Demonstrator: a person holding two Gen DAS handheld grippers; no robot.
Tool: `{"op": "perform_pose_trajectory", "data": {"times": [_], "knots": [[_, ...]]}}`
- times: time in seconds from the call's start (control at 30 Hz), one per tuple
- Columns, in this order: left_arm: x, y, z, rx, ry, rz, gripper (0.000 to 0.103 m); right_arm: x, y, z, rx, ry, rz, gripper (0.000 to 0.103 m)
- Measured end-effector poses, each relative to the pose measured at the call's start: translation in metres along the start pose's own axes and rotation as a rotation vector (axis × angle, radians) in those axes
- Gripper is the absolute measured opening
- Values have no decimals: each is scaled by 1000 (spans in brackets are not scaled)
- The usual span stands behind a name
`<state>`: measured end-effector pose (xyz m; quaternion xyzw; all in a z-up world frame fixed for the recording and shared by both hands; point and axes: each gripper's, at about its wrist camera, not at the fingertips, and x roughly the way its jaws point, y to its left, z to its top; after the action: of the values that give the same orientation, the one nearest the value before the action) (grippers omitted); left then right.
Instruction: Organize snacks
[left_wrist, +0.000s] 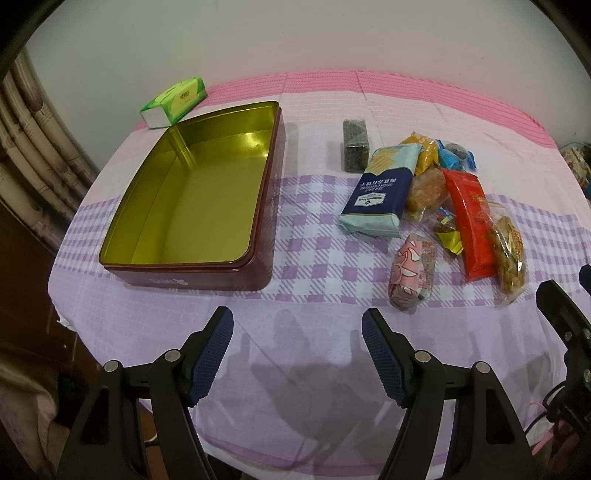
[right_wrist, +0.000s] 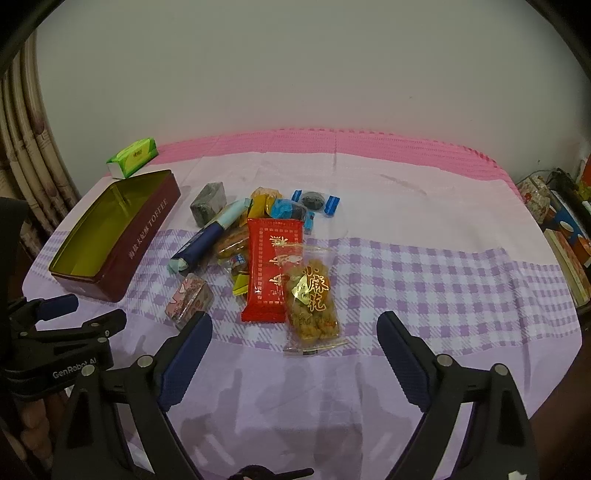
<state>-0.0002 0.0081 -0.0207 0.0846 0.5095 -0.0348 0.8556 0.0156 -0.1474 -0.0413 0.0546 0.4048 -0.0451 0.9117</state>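
Observation:
An open maroon tin (left_wrist: 266, 206) with a gold inside stands empty at the left; it also shows in the right wrist view (right_wrist: 147, 229). A pile of snacks lies to its right: a navy cracker pack (left_wrist: 380, 192), a red packet (left_wrist: 472, 225) (right_wrist: 273, 269), a clear bag of fried twists (right_wrist: 312, 306), a pink wrapped snack (left_wrist: 410, 273) (right_wrist: 188, 299), a dark block (left_wrist: 355, 146), blue candies (right_wrist: 314, 203). My left gripper (left_wrist: 297, 325) is open and empty above the near cloth. My right gripper (right_wrist: 295, 325) is open and empty, just before the twists bag.
A green tissue pack (left_wrist: 175, 101) lies behind the tin by the wall. A checked purple and pink cloth (right_wrist: 424, 280) covers the table. Books and boxes (right_wrist: 565, 236) stand off the right edge. A curtain (left_wrist: 29, 147) hangs at the left.

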Motion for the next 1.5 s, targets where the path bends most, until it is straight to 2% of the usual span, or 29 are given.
{"op": "perform_pose_trajectory", "data": {"times": [0.9, 1.27, 1.5], "knots": [[4, -2, -5, 8, 4, 8, 73, 6, -11, -4, 42, 16, 14, 88], [15, -3, -3, 18, 37, 4, 73, 16, -30, -3, 85, 19, 10, 87], [23, -3, -2, 23, 60, -3, 73, 28, -42, -1, 93, 33, 19, 80]]}}
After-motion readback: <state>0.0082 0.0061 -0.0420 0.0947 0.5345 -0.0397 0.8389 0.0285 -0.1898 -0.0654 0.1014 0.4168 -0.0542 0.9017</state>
